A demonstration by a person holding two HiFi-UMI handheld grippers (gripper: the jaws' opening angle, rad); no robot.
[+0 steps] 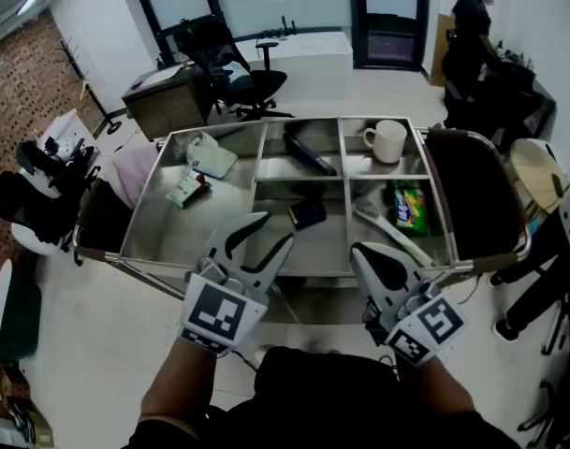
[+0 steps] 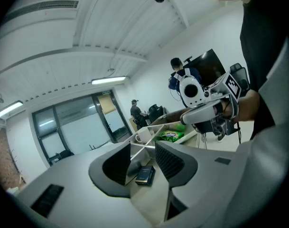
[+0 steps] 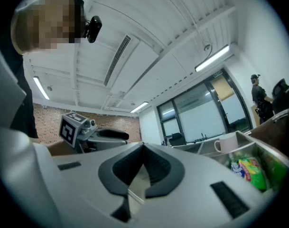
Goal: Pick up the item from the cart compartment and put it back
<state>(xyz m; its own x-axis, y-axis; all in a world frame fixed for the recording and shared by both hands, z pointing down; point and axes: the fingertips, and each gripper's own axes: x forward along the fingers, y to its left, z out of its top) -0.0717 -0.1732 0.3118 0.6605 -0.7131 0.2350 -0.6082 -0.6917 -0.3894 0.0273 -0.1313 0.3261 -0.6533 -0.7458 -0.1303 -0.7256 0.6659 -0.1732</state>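
The steel cart point(image 1: 163, 209) has several compartments. A small dark box point(image 1: 306, 213) lies in the middle one, and the left gripper view shows the box point(image 2: 145, 175) through the gap between the jaws. My left gripper point(image 1: 270, 230) hovers over the cart's near edge with its jaws apart and nothing between them point(image 2: 143, 148). My right gripper point(image 1: 361, 249) hangs beside it over the near edge, its tips closed together and empty point(image 3: 143, 146). A green snack packet point(image 1: 409, 204) lies in the right compartment, just beyond the right gripper.
A white mug point(image 1: 387, 140) stands at the back right, a long black object point(image 1: 310, 154) at the back middle, and pale packets point(image 1: 186, 190) lie in the left bay. Office chairs point(image 1: 247, 82) and a person point(image 1: 472, 26) stand beyond the cart.
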